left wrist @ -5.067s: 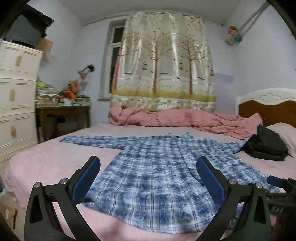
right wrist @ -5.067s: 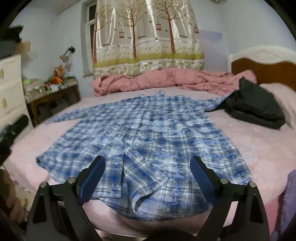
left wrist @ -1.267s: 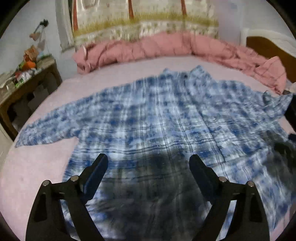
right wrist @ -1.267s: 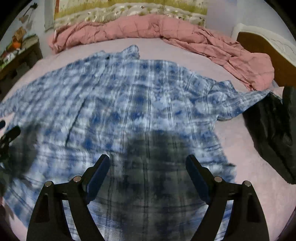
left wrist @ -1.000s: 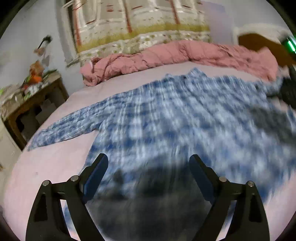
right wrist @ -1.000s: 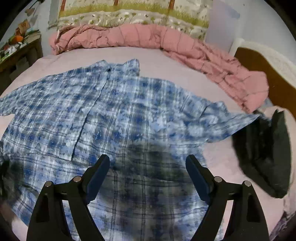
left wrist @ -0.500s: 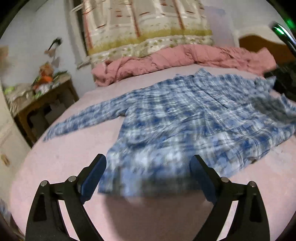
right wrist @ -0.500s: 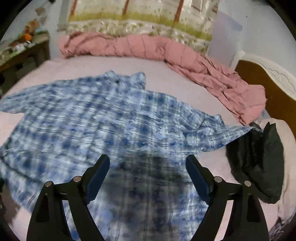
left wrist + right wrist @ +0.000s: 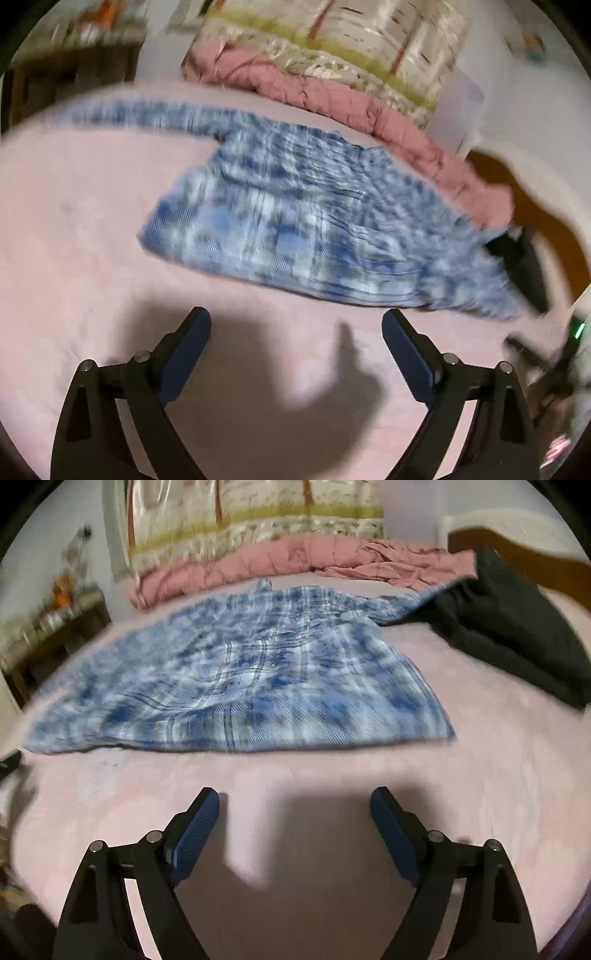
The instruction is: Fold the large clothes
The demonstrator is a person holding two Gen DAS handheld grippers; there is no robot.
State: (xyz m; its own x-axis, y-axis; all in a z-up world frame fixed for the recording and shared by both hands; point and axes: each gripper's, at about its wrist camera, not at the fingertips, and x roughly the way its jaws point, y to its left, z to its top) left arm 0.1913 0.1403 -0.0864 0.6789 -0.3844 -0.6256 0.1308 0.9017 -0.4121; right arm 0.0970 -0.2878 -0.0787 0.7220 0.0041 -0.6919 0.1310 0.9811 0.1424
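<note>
A blue and white plaid shirt lies spread flat on the pink bed sheet, its sleeves stretched out to both sides. My left gripper stands open over bare sheet, short of the shirt's hem, with nothing between its blue pads. My right gripper is open too, over bare sheet in front of the hem, holding nothing. Both views are blurred by motion.
A rumpled pink quilt lies along the far side under a patterned curtain. A black garment sits by the shirt's right sleeve near the wooden headboard. A cluttered wooden table stands left.
Both grippers have pulled back from above the shirt toward the bed's near edge, now over bare sheet. The left view has rolled, tilting the scene. Jaws stay open.
</note>
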